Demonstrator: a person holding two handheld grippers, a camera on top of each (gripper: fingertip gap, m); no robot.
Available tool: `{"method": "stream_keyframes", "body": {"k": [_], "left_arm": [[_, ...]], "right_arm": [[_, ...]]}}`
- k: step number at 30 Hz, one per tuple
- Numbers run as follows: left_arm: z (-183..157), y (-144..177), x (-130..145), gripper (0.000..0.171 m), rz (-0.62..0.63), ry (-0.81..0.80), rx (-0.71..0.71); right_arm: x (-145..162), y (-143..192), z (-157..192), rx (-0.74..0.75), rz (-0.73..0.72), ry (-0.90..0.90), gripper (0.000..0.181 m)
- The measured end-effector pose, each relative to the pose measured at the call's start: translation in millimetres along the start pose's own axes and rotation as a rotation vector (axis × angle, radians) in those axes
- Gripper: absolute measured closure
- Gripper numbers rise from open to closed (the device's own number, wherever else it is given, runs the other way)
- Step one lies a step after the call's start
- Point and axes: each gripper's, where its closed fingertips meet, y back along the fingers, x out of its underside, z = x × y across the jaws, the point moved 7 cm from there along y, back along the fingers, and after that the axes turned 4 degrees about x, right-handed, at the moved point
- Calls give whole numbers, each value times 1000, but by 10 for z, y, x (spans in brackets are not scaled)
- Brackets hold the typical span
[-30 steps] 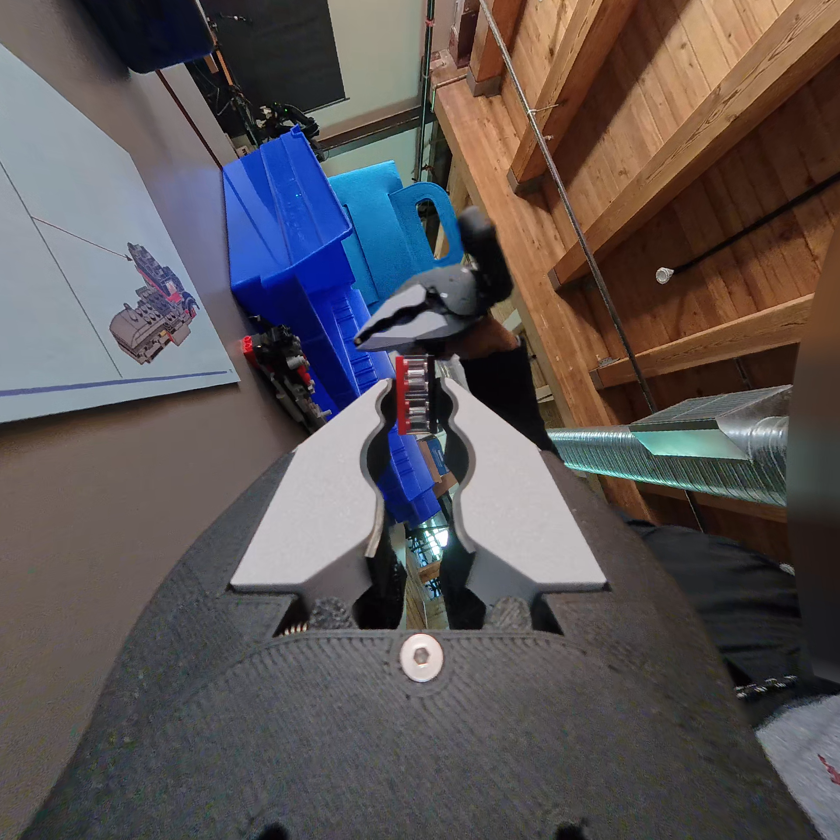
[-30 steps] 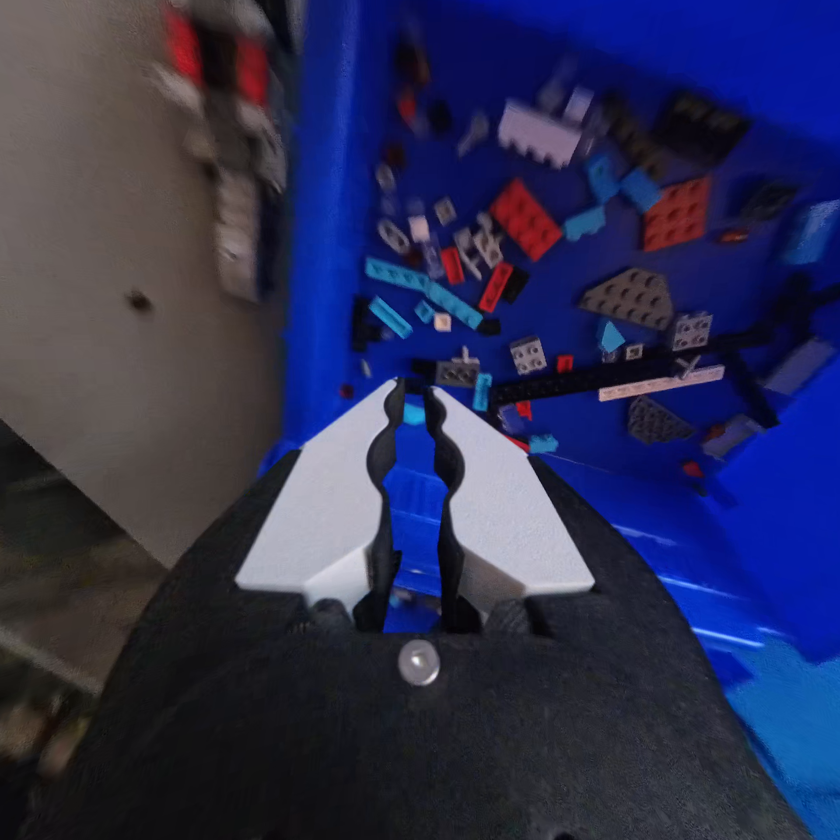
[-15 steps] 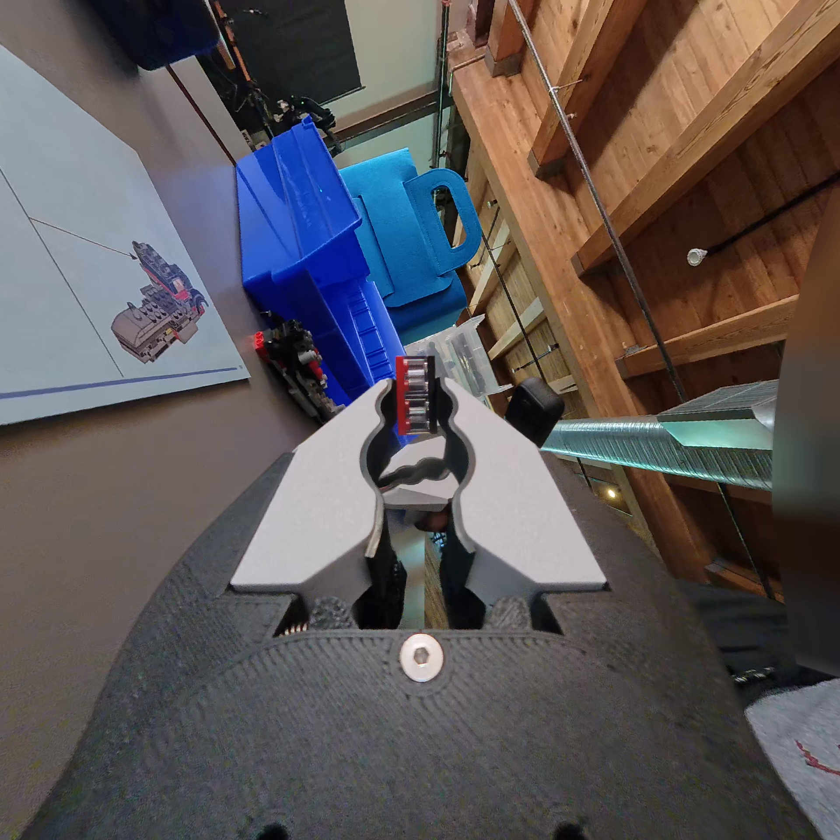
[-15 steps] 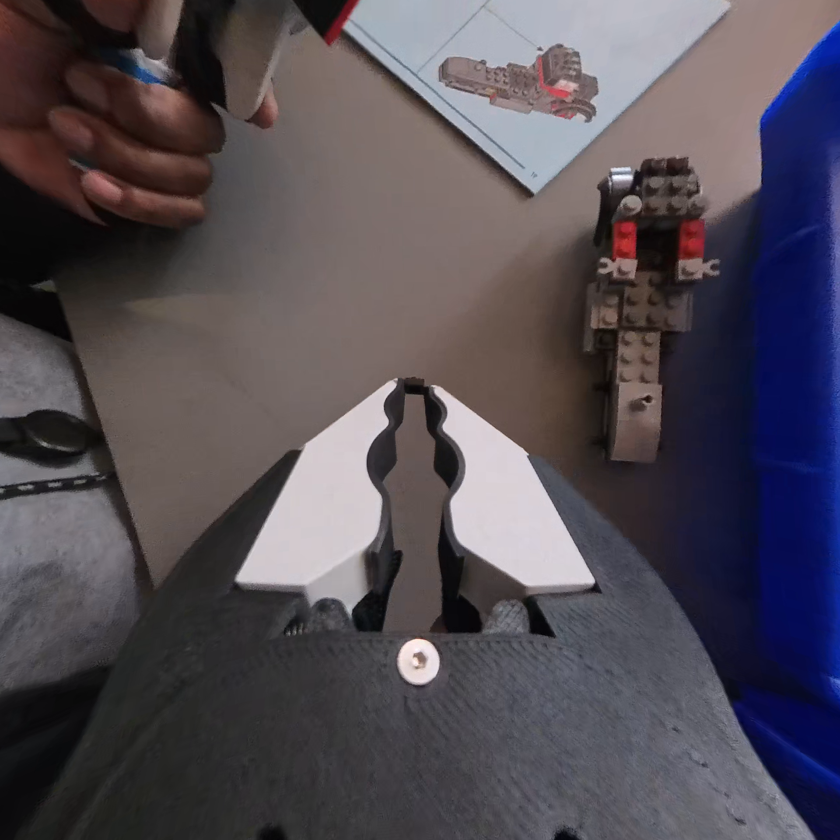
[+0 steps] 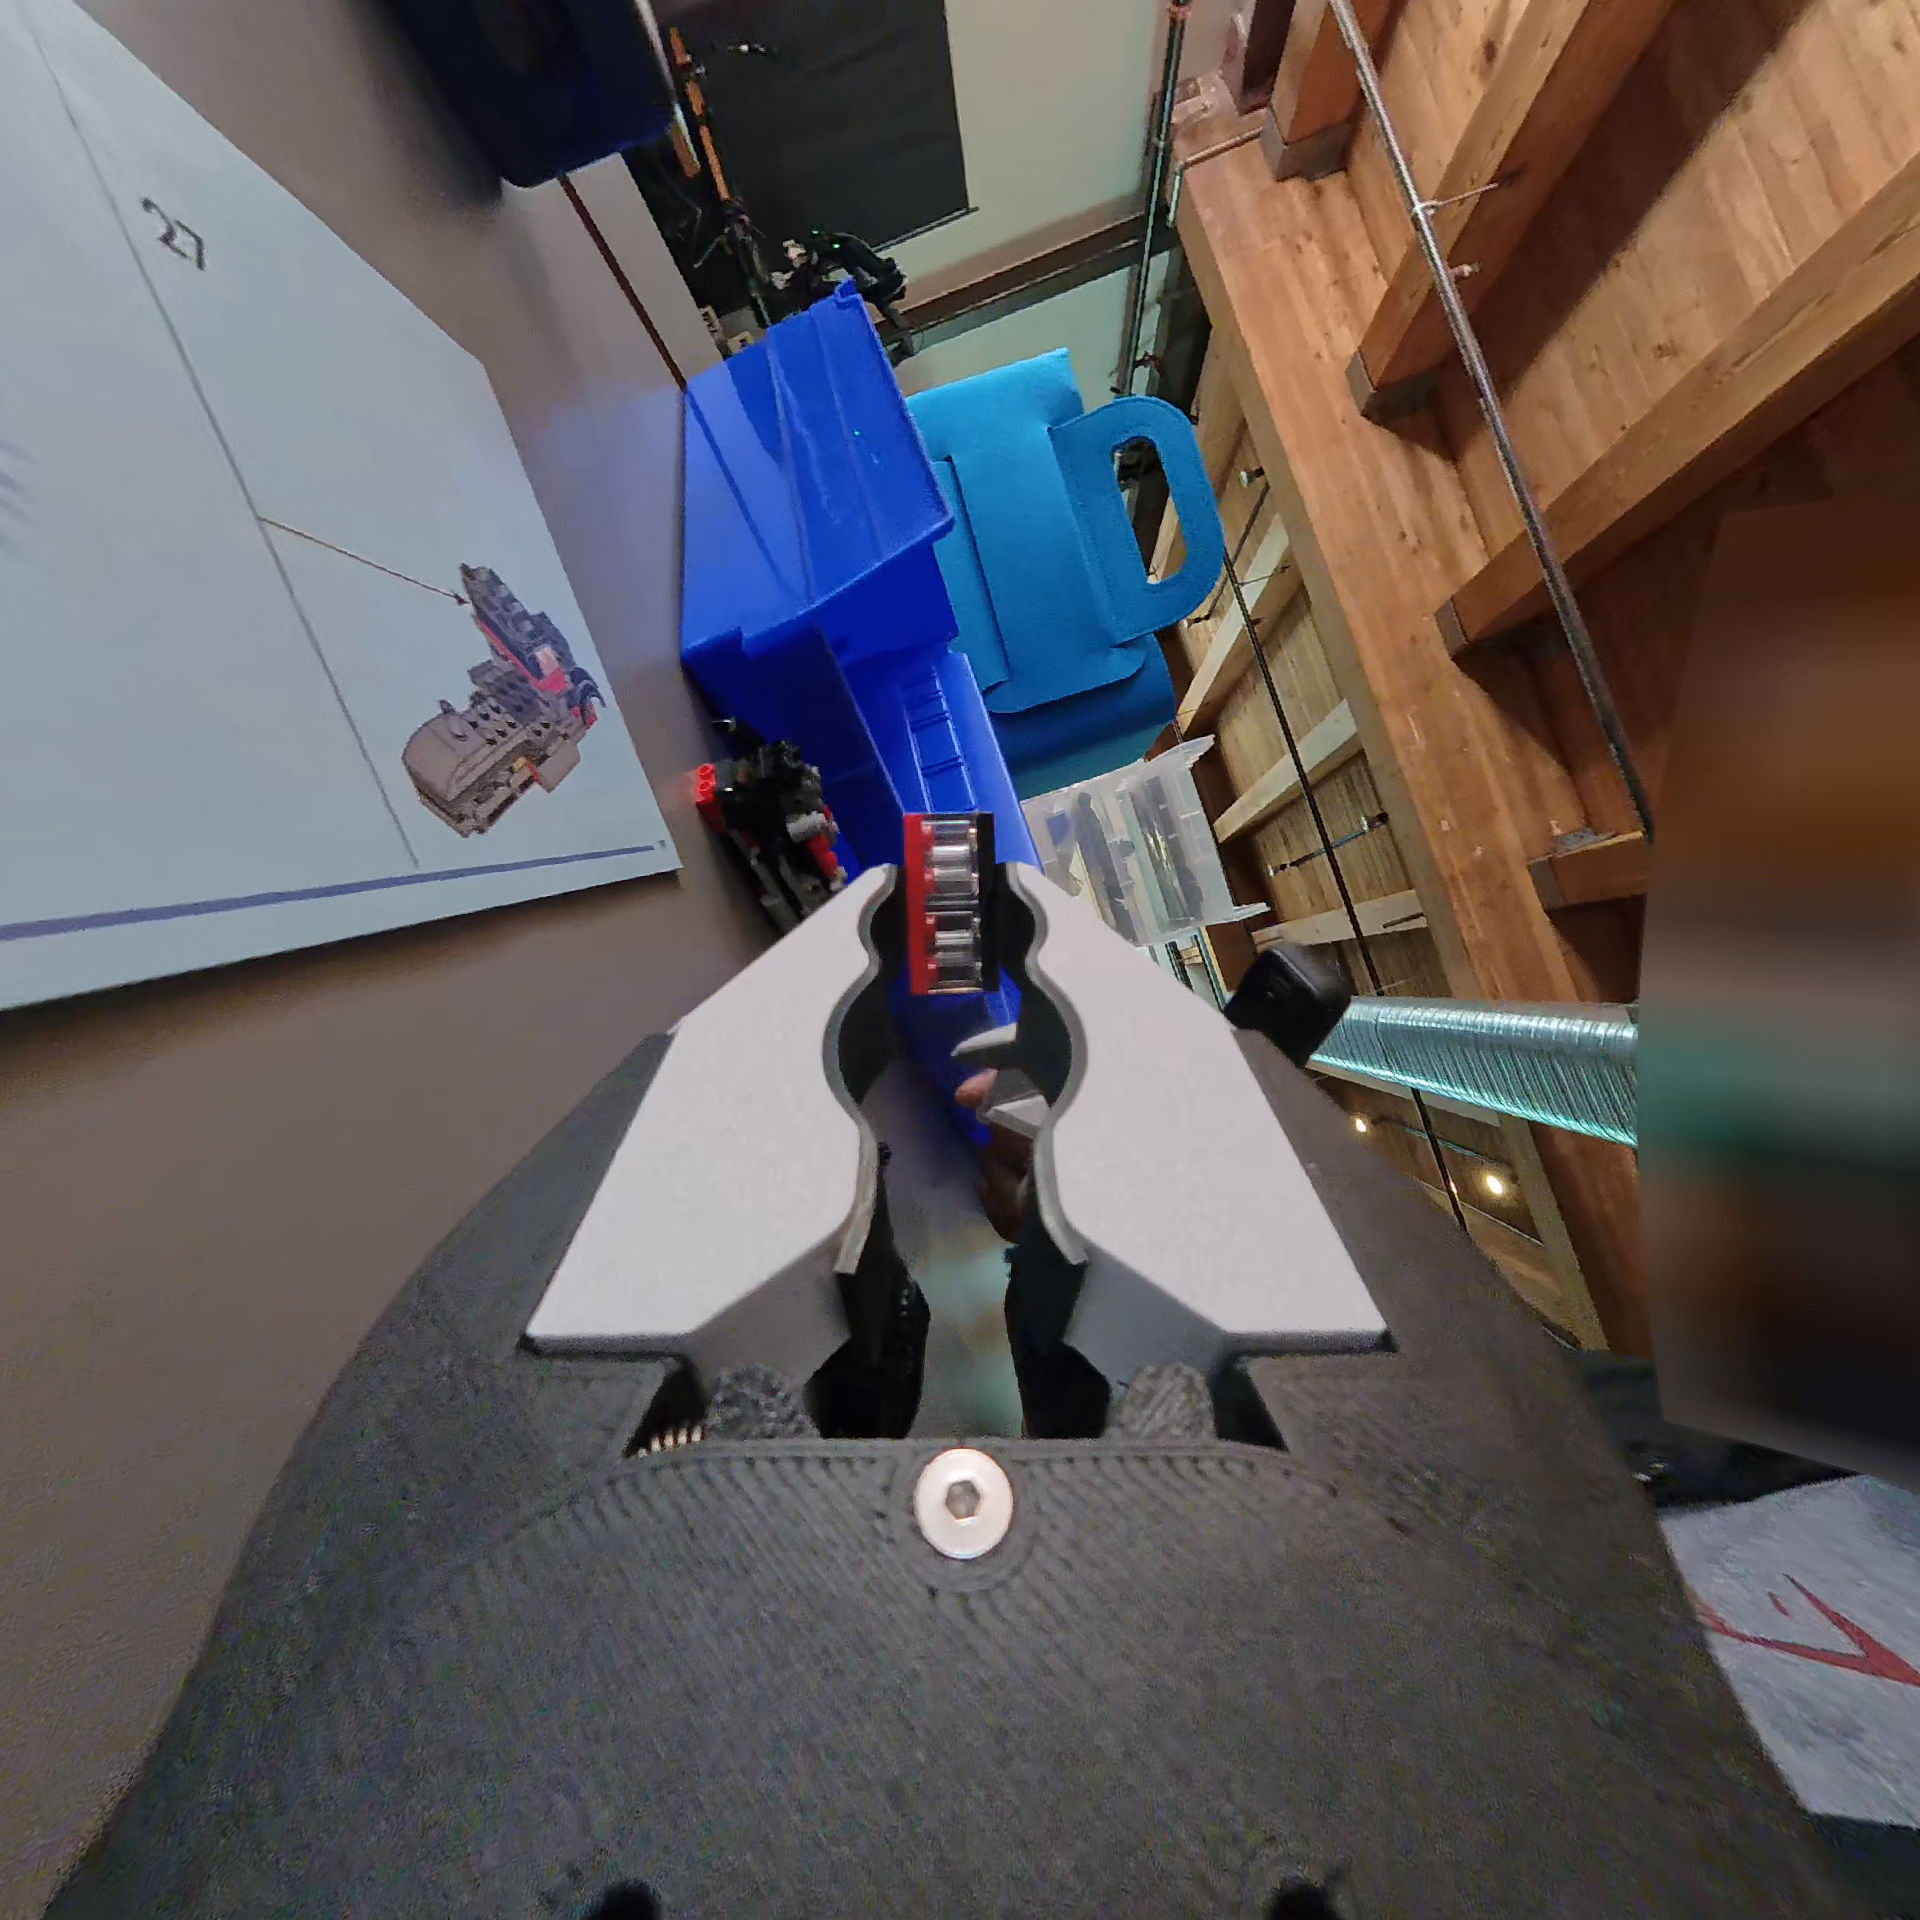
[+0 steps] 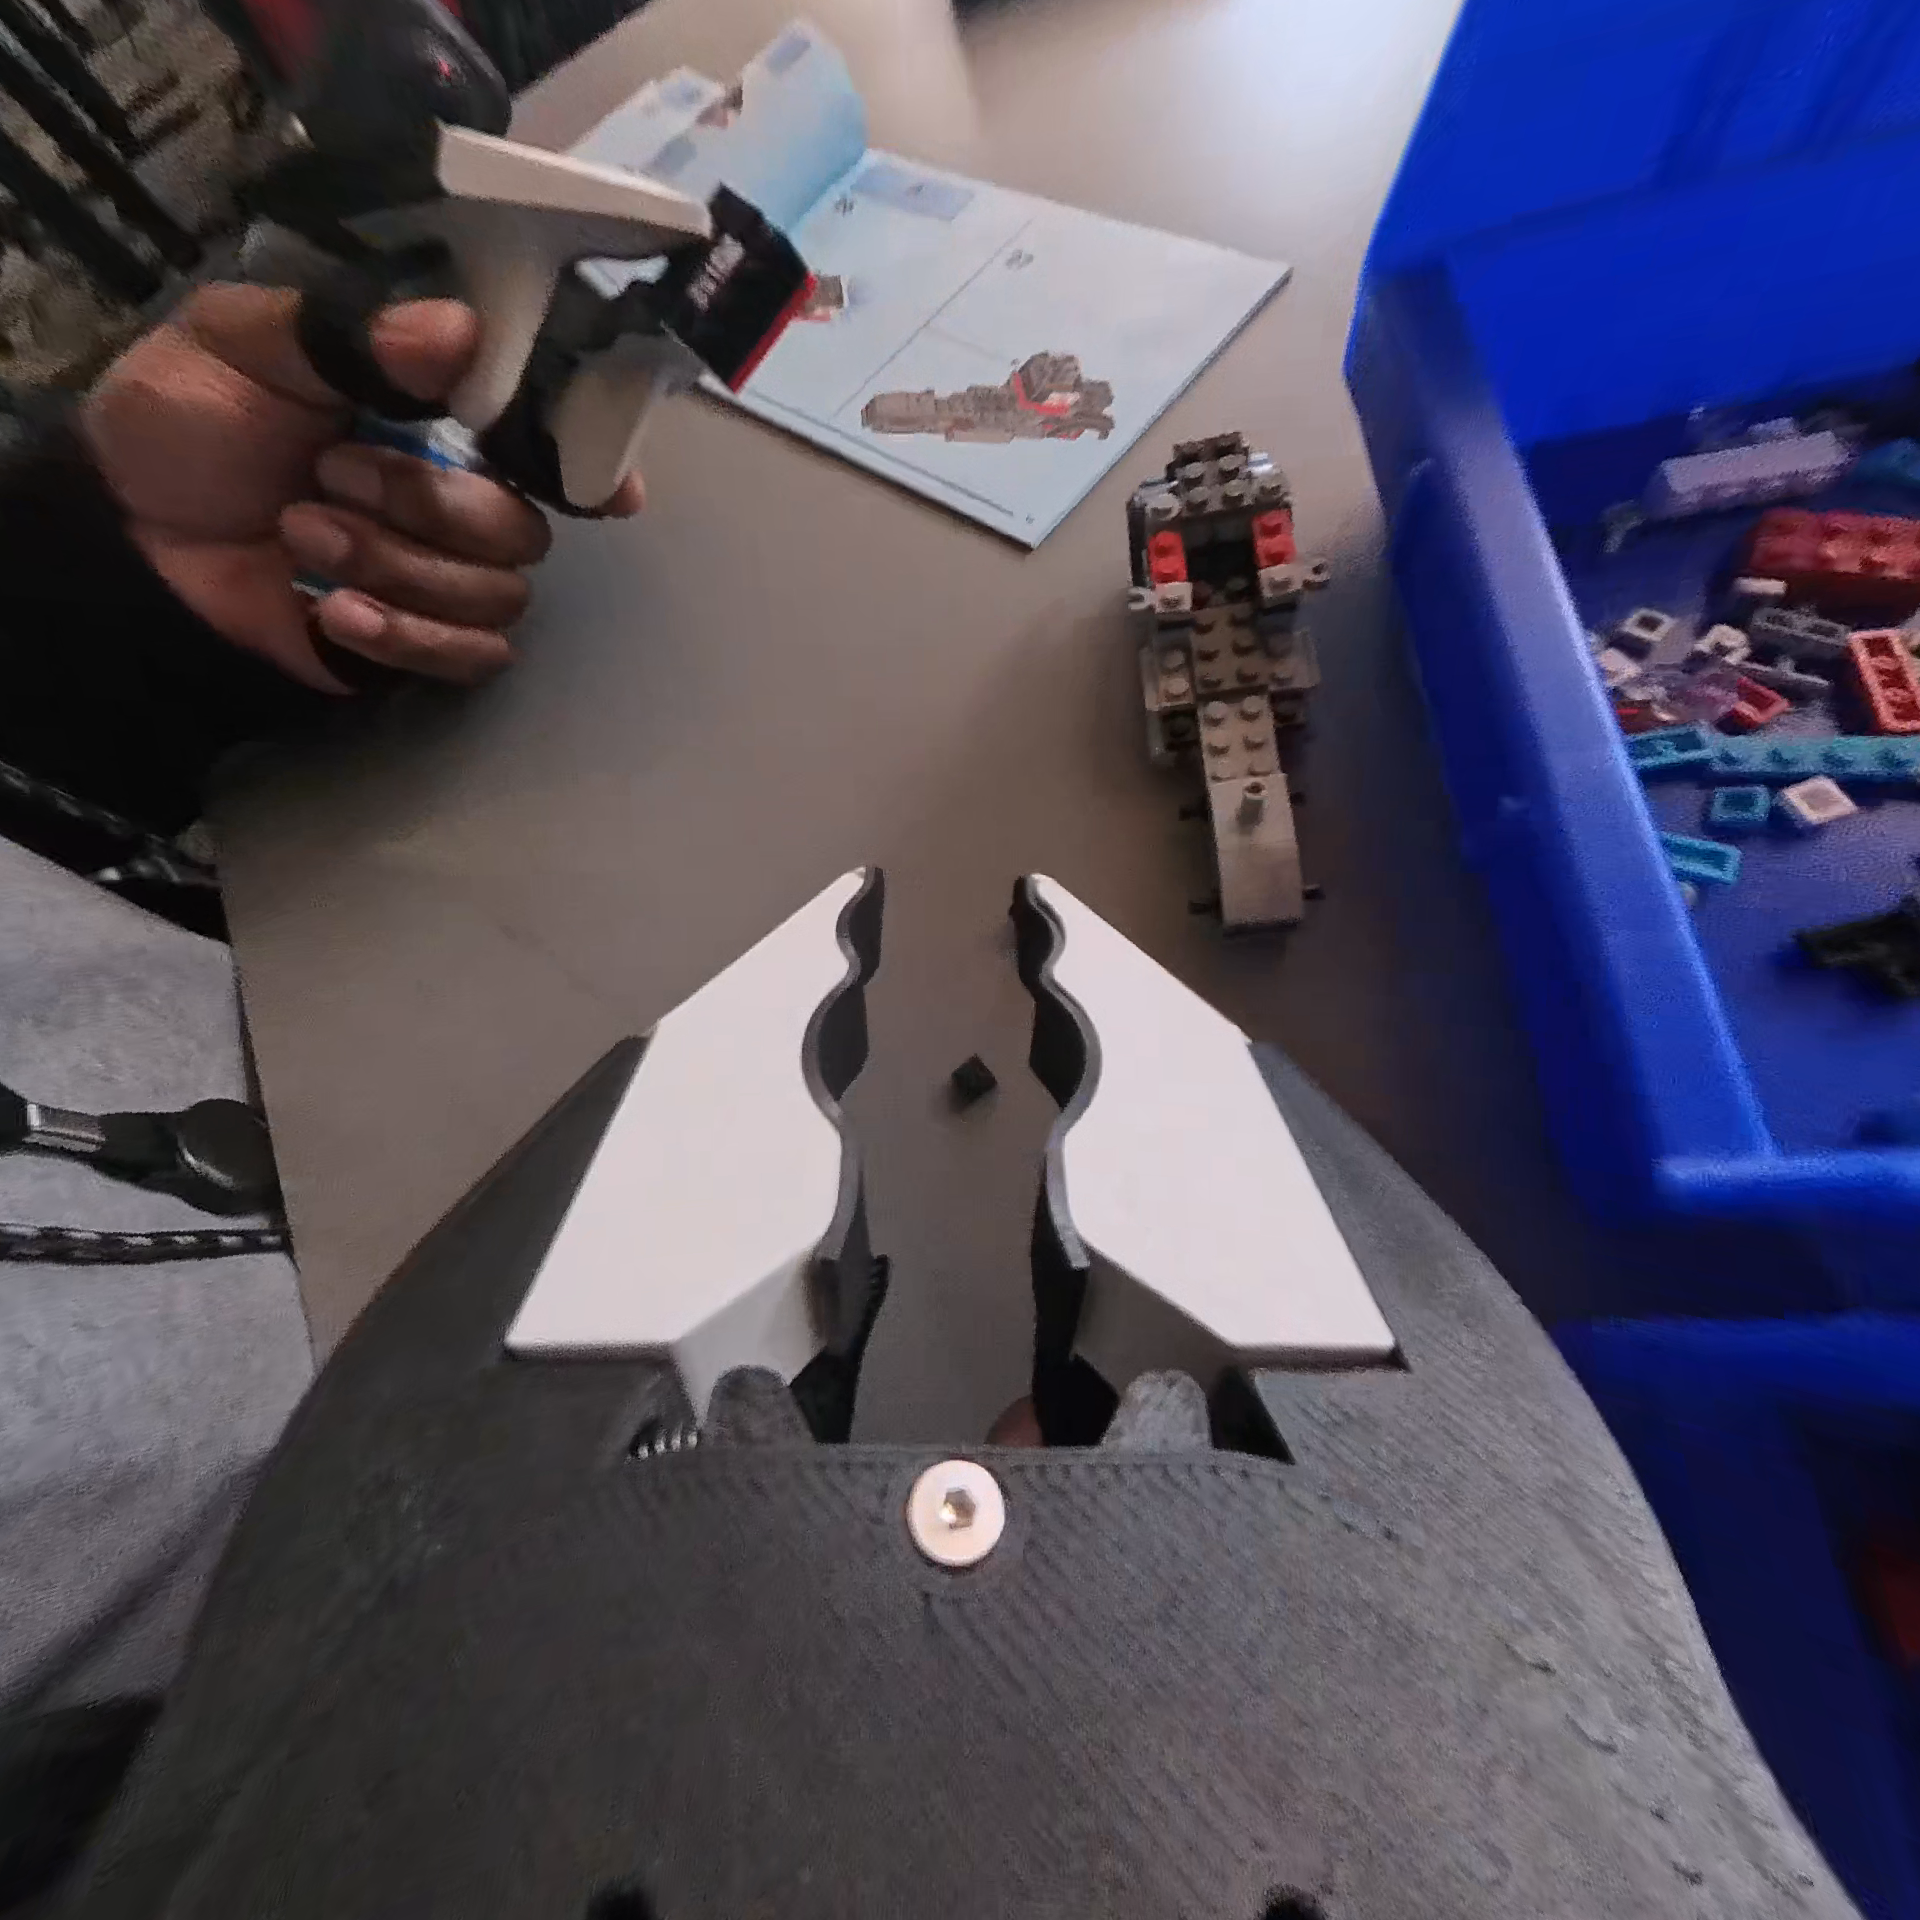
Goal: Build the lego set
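The left gripper (image 5: 951, 902) pinches a red and black brick piece (image 5: 948, 902) at its fingertips, held above the table (image 6: 727, 727). Only the right wrist view shows the right gripper (image 6: 948, 896) with its fingers spread and empty over a small black piece (image 6: 972, 1081) near the half-built lego model (image 6: 1226, 665), which lies beside the blue bin (image 6: 1558, 831).

Right tool (image 6: 948, 883) gapes above small black piece (image 6: 972, 1081) on table (image 6: 727, 727), model (image 6: 1226, 665) beyond
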Motion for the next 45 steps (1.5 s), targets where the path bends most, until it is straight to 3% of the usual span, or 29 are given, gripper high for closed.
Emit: {"method": "stream_keyframes", "body": {"k": [9,15,26,45], "left_arm": [[130,-80,19,155,34,12,-158],[188,-98,28,154,29,-18,-270],[240,-89,12,154,-4,-22,-356],[233,-85,16,154,-2,-20,-347]], "right_arm": [[333,372,-208,30,-175,-123,149],[344,487,-394,-71,-280,-326,146],[352,484,-407,-103,-278,-346,145],[351,492,-416,-91,-285,-349,145]]}}
